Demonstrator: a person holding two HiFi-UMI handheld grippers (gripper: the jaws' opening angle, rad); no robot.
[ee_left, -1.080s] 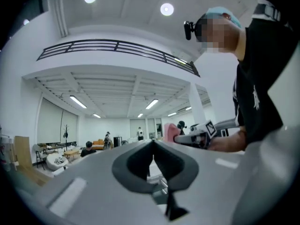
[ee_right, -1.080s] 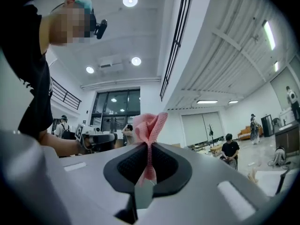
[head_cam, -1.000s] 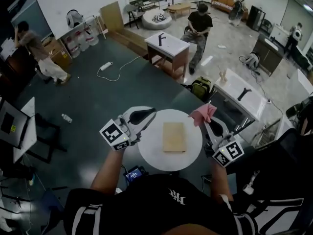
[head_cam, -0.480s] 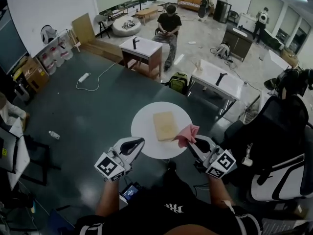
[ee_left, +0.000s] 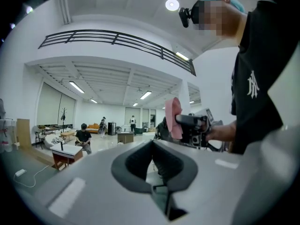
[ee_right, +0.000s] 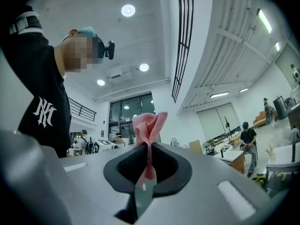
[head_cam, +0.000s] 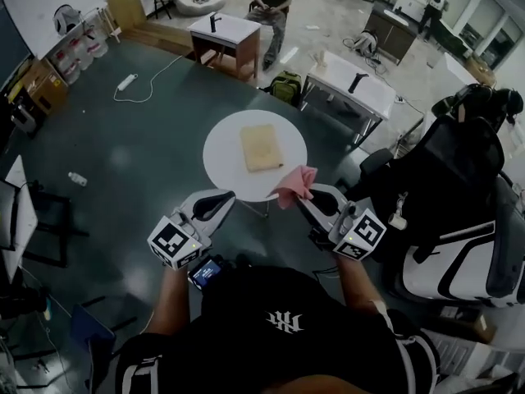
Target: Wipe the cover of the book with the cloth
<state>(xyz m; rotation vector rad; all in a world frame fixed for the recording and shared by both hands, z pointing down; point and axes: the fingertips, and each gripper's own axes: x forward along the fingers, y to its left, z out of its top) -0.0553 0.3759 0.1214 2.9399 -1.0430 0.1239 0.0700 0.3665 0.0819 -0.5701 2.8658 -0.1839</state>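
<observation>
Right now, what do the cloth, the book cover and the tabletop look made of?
Cloth: pink soft fabric, open grid-like weave, bunched into folds.
Book: tan matte cover, likely paper or card; too small to be sure.
Table: smooth white top, no grain showing, possibly laminate or painted board.

I'm seeing bright, even indoor light pouring from round ceiling lamps [ee_left: 172, 4] at the top of both gripper views. Fisheye is bending the edges and blacking out the corners, and the close foreground is blurring. Head view's dark floor [head_cam: 123, 130] is catching faint sheen at left.
</observation>
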